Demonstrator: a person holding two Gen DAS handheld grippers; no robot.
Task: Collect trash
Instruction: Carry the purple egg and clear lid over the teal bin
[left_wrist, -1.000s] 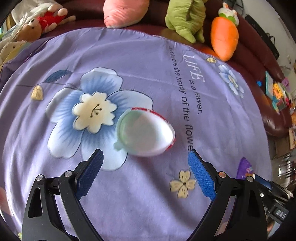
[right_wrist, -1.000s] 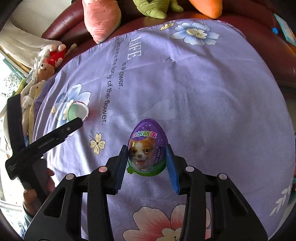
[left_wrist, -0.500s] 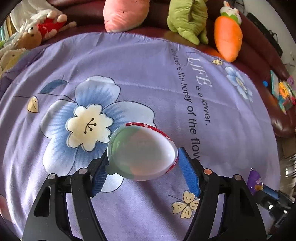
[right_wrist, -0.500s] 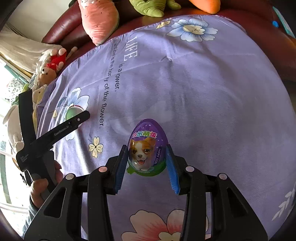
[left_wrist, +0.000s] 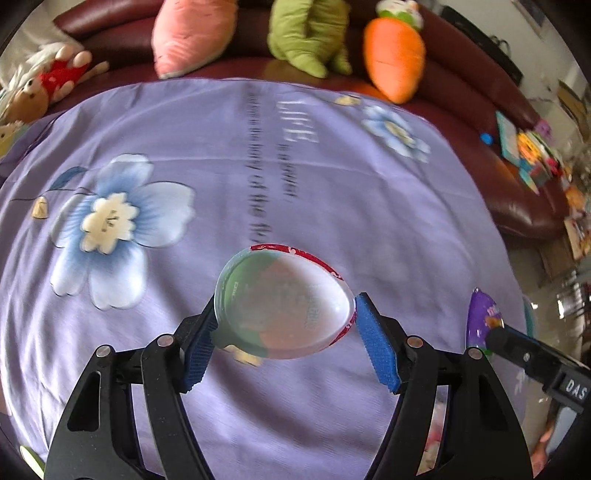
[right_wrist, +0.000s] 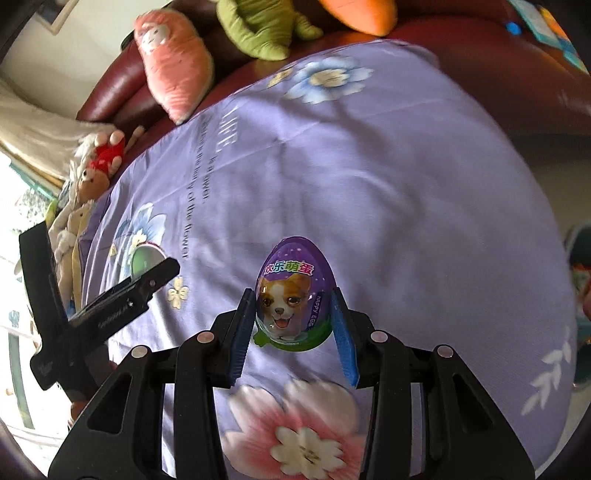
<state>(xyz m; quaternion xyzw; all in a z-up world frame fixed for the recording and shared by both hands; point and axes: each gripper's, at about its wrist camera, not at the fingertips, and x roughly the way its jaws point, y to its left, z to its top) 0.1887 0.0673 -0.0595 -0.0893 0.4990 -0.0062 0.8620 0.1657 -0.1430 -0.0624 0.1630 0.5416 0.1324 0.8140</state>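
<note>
Left gripper, jaws closed within the last second, clamps the clear egg-shaped plastic shell with a red rim, now raised off the purple flowered cloth. Right gripper stays narrowly closed on the purple puppy-print egg capsule. Both pieces look ready for disposal.
</note>
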